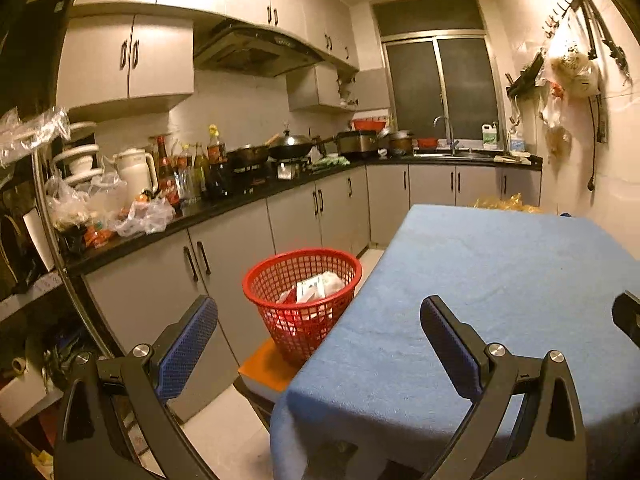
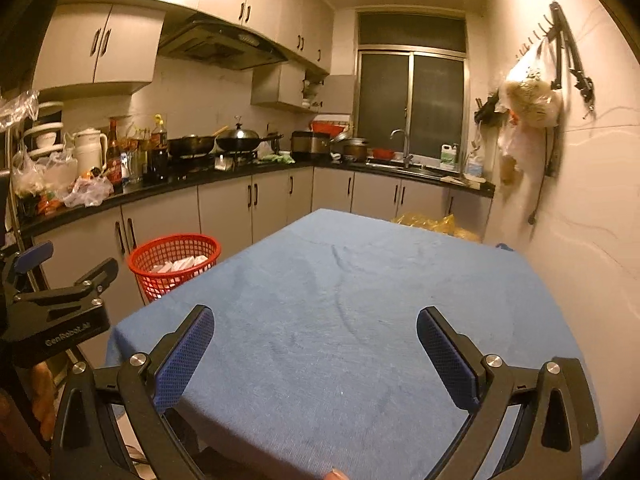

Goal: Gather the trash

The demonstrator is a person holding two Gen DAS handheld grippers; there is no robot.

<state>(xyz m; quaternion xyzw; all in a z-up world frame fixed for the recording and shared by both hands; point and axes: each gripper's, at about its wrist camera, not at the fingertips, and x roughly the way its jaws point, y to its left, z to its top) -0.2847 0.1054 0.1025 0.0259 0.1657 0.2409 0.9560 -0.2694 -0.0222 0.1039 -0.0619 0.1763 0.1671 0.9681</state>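
Both grippers, left (image 1: pixel 318 326) and right (image 2: pixel 315 334), hang spread and empty over the blue cloth-covered tabletop (image 2: pixel 360 300), which shows no litter. Collected trash, white cartons and red wrappers (image 1: pixel 316 286), sits in the red plastic mesh basket (image 1: pixel 302 300) on an orange stool (image 1: pixel 266 368) beside the tabletop's left edge. Judged light and crushable; the stiff basket rim offers the best hold. Legible writing: "GenRobot.AI" on the left gripper's body.
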